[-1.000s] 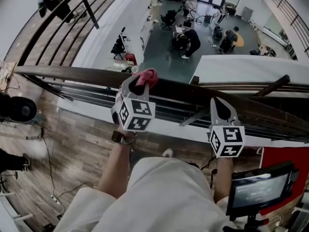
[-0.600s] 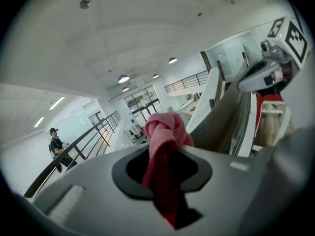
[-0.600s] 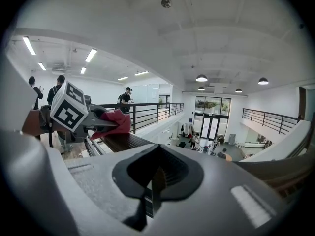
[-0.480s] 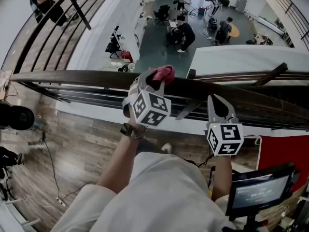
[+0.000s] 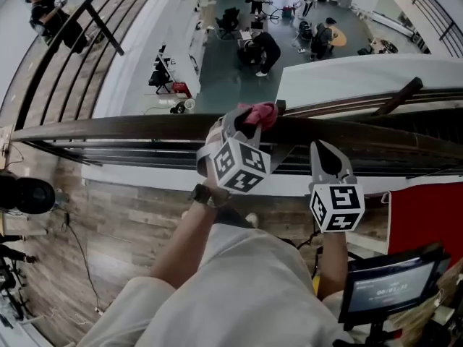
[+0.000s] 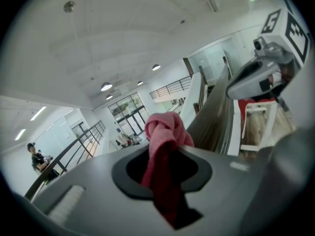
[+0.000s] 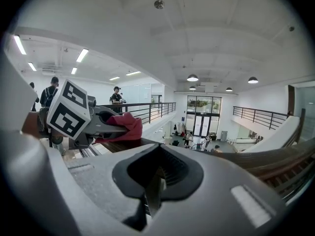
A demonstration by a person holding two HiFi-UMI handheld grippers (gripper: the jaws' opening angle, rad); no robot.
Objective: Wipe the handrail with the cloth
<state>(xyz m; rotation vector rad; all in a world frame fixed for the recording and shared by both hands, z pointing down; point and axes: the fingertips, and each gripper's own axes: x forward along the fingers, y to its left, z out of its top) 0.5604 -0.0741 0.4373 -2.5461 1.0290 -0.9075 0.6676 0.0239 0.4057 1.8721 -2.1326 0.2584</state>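
A dark wooden handrail [image 5: 130, 127] runs across the head view. My left gripper [image 5: 249, 118] is shut on a pink cloth [image 5: 262, 113], which rests on top of the rail. In the left gripper view the cloth [image 6: 165, 129] bunches out between the jaws of the left gripper [image 6: 165, 157], with the handrail [image 6: 212, 117] stretching away behind it. My right gripper [image 5: 323, 148] is shut and holds nothing. It points at the rail's near side, to the right of the left one. In the right gripper view the right gripper [image 7: 156, 178] faces the handrail [image 7: 275, 156], with the cloth [image 7: 129, 126] at its left.
Metal bars [image 5: 145, 150] run under the rail. Beyond it is a drop to a lower floor with desks and people [image 5: 260, 45]. A person [image 5: 43, 9] stands at another railing at the far left. A screen [image 5: 391, 284] and a red panel [image 5: 427, 219] are at my right.
My left gripper has slid to the right along the handrail with the cloth in it. The right gripper has stayed about where it was.
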